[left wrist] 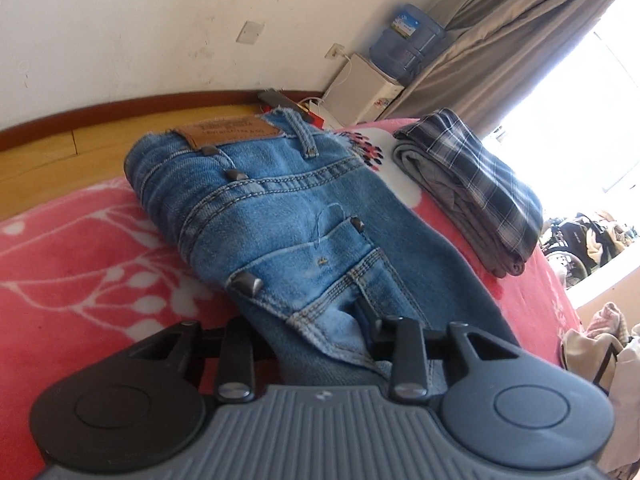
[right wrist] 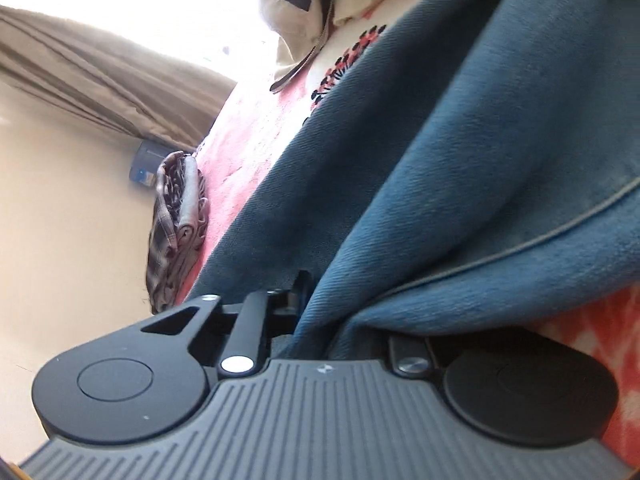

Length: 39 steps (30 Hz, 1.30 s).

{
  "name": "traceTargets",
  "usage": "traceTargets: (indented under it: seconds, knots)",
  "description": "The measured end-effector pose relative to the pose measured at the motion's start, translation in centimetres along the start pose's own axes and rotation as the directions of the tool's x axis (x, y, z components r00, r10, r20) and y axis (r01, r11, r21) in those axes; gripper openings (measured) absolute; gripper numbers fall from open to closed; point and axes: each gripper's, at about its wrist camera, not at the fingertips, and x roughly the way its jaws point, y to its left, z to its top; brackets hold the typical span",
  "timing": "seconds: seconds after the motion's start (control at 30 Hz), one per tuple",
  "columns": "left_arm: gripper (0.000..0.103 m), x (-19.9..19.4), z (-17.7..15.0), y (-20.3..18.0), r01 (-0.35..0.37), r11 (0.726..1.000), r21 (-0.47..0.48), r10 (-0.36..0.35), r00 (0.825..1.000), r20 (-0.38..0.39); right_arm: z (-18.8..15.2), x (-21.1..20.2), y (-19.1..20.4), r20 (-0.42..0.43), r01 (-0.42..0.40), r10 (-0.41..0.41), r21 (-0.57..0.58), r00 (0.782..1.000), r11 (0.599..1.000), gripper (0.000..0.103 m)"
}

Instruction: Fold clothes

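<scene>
Directly ahead of the left gripper (left wrist: pixel 316 344) lies the folded pair of light blue denim jeans (left wrist: pixel 280 216), leather waistband patch at the far end, on a coral-pink blanket with white leaf print (left wrist: pixel 80 264). Its jaws stand apart with the near denim edge between them; whether they pinch it I cannot tell. The right gripper (right wrist: pixel 308 304) has a darker fold of the jeans (right wrist: pixel 460 160) bunched between its jaws, fingertips hidden. Beyond, to the right of the left gripper, sits a folded grey-and-navy plaid garment (left wrist: pixel 472 184); farther off, a beige curtain (left wrist: pixel 520 40).
</scene>
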Motion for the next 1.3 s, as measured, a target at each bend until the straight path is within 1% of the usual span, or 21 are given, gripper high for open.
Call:
traceTargets:
  seconds: [0.03,0.13,0.23,0.37,0.47,0.6,0.8,0.93,1.0,1.07,1.13,1.2,1.23,1.27,1.3]
  knots:
    - [0.025,-0.3,0.0,-0.1,-0.001,1.000,0.004,0.001,1.000,0.005,0.0,-0.1,0.2,-0.001,0.008,-0.008,-0.018,1.000,1.000,0.011]
    - [0.020,-1.4,0.2,-0.5,0.014,1.000,0.023,-0.014,1.000,0.011,-0.2,-0.6,0.8,0.000,0.022,-0.022,-0.065,1.000,0.998,0.008]
    - [0.018,-2.8,0.0,-0.7,0.023,0.998,0.052,-0.024,1.000,0.006,-0.2,-1.2,1.3,0.005,0.023,-0.023,-0.093,1.000,0.995,0.007]
    - [0.018,-5.2,-0.8,-0.3,0.042,0.999,0.033,-0.042,0.999,-0.003,-0.1,-2.5,1.7,0.011,0.019,-0.018,-0.105,1.000,0.994,0.006]
    - [0.018,-7.5,-1.9,0.2,0.053,0.998,0.044,-0.052,0.999,-0.016,-0.1,-3.8,1.7,0.010,0.018,-0.017,-0.115,1.000,0.993,0.006]
    - [0.018,-10.8,-4.0,1.6,0.055,0.995,0.086,-0.050,0.997,-0.053,-0.8,-6.5,1.1,0.007,0.016,-0.015,-0.106,1.000,0.994,0.006]
    - [0.017,-15.5,-6.7,4.2,0.052,0.989,0.136,-0.038,0.994,-0.101,-4.1,-12.0,-0.5,-0.001,0.026,-0.026,-0.118,1.000,0.993,0.006]
    - [0.017,-17.7,-8.0,5.8,0.057,0.992,0.117,-0.040,0.989,-0.141,-6.1,-14.9,-2.4,-0.015,0.035,-0.036,-0.044,0.999,0.998,0.006]
    - [0.018,-18.3,-8.7,6.3,0.055,0.988,0.142,-0.034,0.988,-0.148,-6.8,-15.9,-3.2,-0.019,0.043,-0.044,-0.019,0.999,0.999,0.006]
    - [0.019,-18.3,-9.4,6.7,0.056,0.982,0.180,-0.026,0.986,-0.163,-7.3,-16.4,-3.7,-0.022,0.054,-0.054,-0.021,0.998,0.998,0.006]
    - [0.025,-17.7,-9.7,7.2,0.058,0.979,0.195,-0.019,0.980,-0.198,-7.3,-16.0,-3.9,-0.046,0.075,-0.077,-0.049,0.996,0.996,0.006]
    - [0.032,-17.4,-9.5,7.7,0.071,0.976,0.206,-0.023,0.973,-0.230,-7.2,-15.5,-4.1,-0.084,0.102,-0.110,-0.088,0.990,0.991,0.013]
    - [0.036,-17.4,-9.4,7.8,0.079,0.973,0.215,-0.026,0.970,-0.241,-7.1,-15.3,-3.9,-0.113,0.119,-0.133,-0.126,0.985,0.985,0.015]
    - [0.040,-17.7,-9.3,7.9,0.087,0.968,0.235,-0.026,0.968,-0.249,-7.0,-15.3,-3.5,-0.141,0.129,-0.156,-0.181,0.978,0.975,0.022]
    - [0.049,-18.0,-9.2,7.9,0.086,0.960,0.267,-0.016,0.967,-0.255,-6.9,-15.6,-3.0,-0.162,0.131,-0.175,-0.251,0.971,0.959,0.027]
